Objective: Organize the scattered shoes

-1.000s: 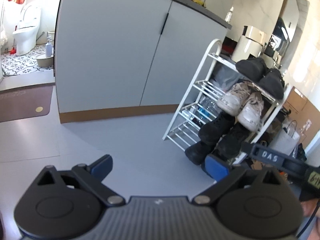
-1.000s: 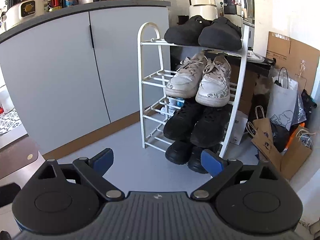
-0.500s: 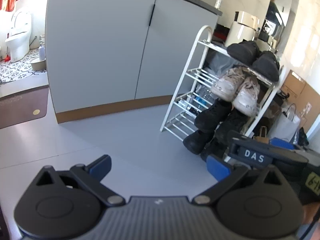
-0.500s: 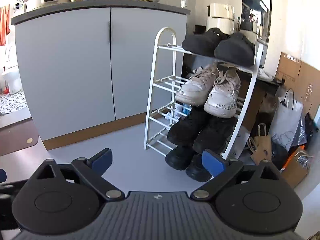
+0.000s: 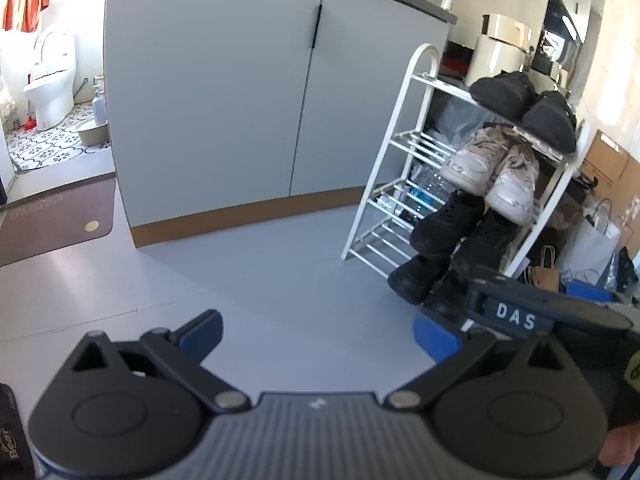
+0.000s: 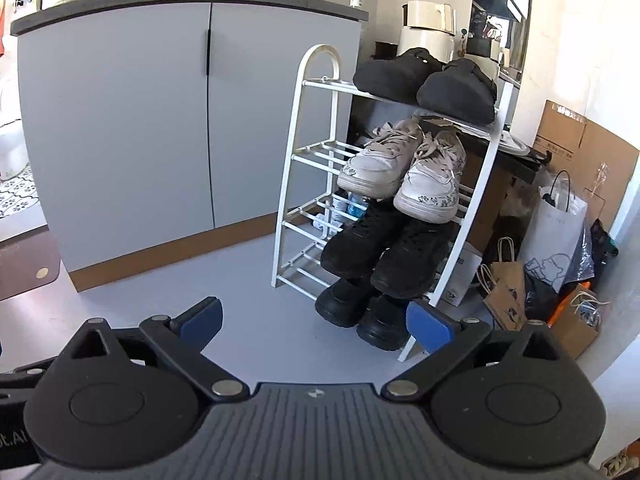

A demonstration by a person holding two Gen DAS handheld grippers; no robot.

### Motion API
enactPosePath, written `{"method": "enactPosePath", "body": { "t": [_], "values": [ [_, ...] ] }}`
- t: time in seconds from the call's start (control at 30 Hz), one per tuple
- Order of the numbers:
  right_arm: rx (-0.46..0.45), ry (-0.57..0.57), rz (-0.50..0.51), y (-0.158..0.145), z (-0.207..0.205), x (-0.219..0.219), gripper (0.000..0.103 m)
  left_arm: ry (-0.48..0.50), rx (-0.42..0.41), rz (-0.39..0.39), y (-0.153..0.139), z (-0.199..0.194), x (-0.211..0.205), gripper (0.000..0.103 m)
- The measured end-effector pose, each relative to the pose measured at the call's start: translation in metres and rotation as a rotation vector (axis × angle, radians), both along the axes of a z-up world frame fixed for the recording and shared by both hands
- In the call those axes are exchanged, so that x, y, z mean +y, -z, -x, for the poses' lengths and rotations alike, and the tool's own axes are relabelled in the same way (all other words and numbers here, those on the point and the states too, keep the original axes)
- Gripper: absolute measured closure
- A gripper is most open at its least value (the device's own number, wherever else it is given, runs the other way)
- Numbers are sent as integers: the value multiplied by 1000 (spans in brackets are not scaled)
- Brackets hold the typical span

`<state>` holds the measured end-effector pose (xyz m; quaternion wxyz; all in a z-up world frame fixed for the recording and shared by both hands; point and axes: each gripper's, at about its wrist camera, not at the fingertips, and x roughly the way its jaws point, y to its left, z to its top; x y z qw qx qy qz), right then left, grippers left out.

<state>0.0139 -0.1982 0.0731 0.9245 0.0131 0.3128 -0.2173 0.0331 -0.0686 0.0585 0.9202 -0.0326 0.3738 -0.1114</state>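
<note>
Two grippers nearest us: our left gripper (image 5: 318, 332) and our right gripper (image 6: 314, 320), both with blue fingers spread wide, nothing between them, above bare grey floor (image 6: 248, 280). Beyond them we note the white shoe rack (image 6: 308, 168), four pairs on it. Bottom tier: black boots (image 6: 340, 300). Next tier up: black sneakers (image 6: 384, 252), toes tilted down. Above those: white sneakers (image 6: 400, 172), laced, side by side. Top shelf: black slippers (image 6: 424, 76). Right of the rack, paper bags (image 6: 504, 292) and a white shopping bag (image 6: 552, 232) stand on the floor. Behind, a grey cabinet (image 6: 160, 120) carries appliances on its counter.
</note>
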Motion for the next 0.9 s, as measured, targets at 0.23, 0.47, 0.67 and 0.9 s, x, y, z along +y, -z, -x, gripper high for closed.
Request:
{"method": "enactPosePath", "body": {
  "t": [0.23,0.47,0.67,0.9],
  "values": [
    [13,-11,-25,3,-1,-3,2,1,6,-16,0,0,1,0],
    [29,-17,-27,7,-3,0,2,-2,0,-39,0,1,1,0],
    [31,-23,-33,7,-2,0,2,-1,2,-44,-1,1,3,0],
    [17,-28,-23,7,-3,4,2,-9,-19,-65,-3,2,6,0]
  ]
}}
